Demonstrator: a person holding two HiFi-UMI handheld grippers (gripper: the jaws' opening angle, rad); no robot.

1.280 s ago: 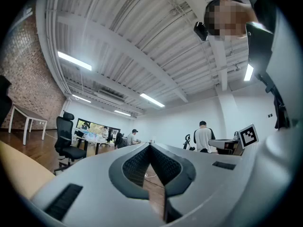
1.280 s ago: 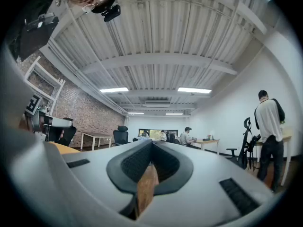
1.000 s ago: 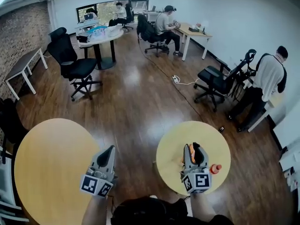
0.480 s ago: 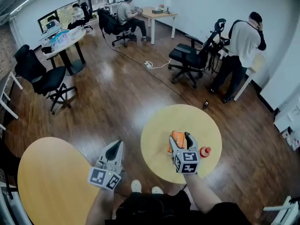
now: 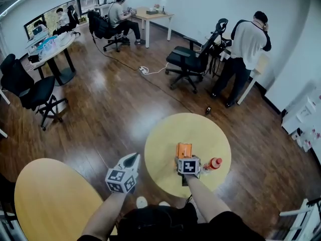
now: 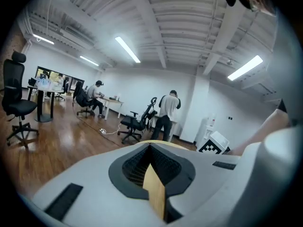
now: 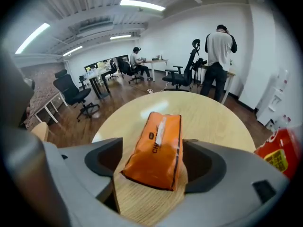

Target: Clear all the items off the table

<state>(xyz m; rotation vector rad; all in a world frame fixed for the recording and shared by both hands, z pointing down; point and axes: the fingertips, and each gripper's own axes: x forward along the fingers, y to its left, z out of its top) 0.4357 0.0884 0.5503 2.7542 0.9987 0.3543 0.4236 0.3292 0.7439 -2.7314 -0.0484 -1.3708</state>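
Straddling orange tissue pack (image 5: 183,149): right gripper (image 7: 152,150) fingers just opened wide | left gripper (image 6: 150,150) fingers closed, empty

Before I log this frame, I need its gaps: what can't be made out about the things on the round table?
Bottle: right gripper view, cut off by the right edge; head view, too small to read.
Orange pack: head view, near end hidden by the right claw, whose jaws have just been opening, the pack between them.
Pack's print: right gripper view, too small.

Glossy plastic pack (image 7: 156,148), matt wood-grain table (image 7: 213,122), glossy wood floor (image 5: 125,104)
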